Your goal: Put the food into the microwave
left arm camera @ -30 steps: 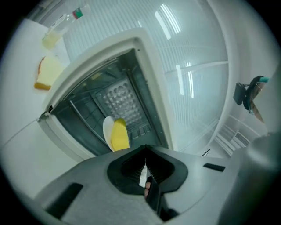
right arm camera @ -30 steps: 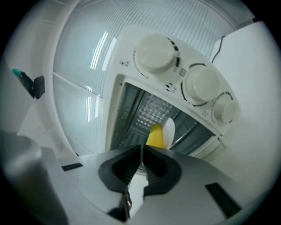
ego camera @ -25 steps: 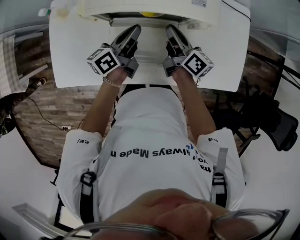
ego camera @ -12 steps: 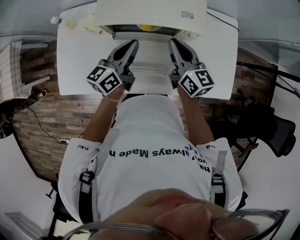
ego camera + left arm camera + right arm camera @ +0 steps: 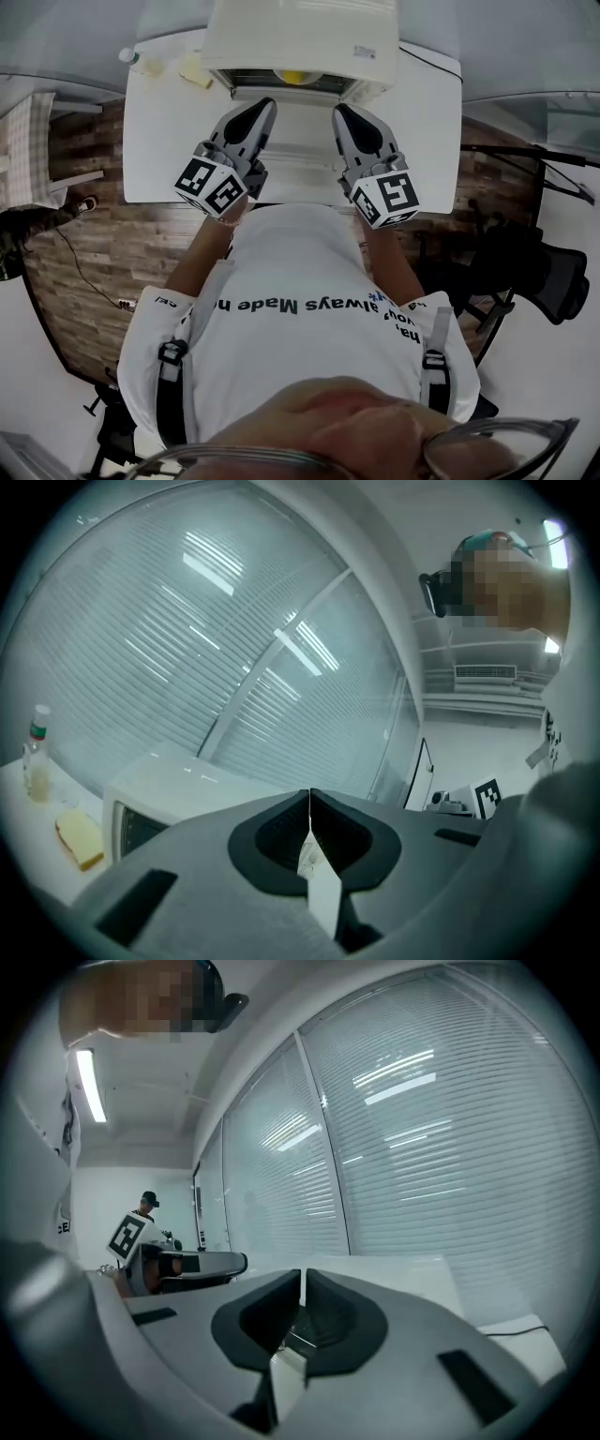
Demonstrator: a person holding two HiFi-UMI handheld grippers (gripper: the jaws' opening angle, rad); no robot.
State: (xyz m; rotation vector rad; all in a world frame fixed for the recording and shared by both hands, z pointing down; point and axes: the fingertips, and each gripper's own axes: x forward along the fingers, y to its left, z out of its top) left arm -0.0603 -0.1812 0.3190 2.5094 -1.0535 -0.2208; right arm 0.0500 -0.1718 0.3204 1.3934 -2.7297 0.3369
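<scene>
Food, a small yellow item (image 5: 293, 77), sits inside the microwave (image 5: 300, 37), just visible in the cavity mouth at the front.

Head view: microwave stands at the far edge of a white table (image 5: 431, 112). A pale flat panel (image 5: 300, 127), prob. the drop-down door, lies in front of the cavity. L gripper (image 5: 263, 105) and R gripper (image 5: 342, 112) hover over the table in front of the microwave, one each side of that panel, tips toward the cavity, neither touching the food. Both look closed. Left of the microwave: a small bottle (image 5: 131, 58) and a yellow slab (image 5: 193, 70), side by side. Dark chair (image 5: 553, 272) well to the right of the microwave, off the table.

Left gripper view: L gripper (image 5: 309, 803) has jaws pressed together w/ nothing between them. Microwave (image 5: 164, 785) shows behind the jaws, to their left; bottle (image 5: 36, 761) and yellow slab (image 5: 80, 839) further left. Window blinds (image 5: 187, 621) fill the bkgd behind the microwave.

Right gripper view: R gripper (image 5: 302, 1283) has jaws together too, only a hairline seam, holding nothing. White top of microwave (image 5: 384, 1269) behind the jaws. L gripper (image 5: 192, 1265) shows at left w/ its marker cube. A second person in a cap (image 5: 146, 1206) stands far in the bkgd. Blinds (image 5: 431, 1129) behind the microwave.
</scene>
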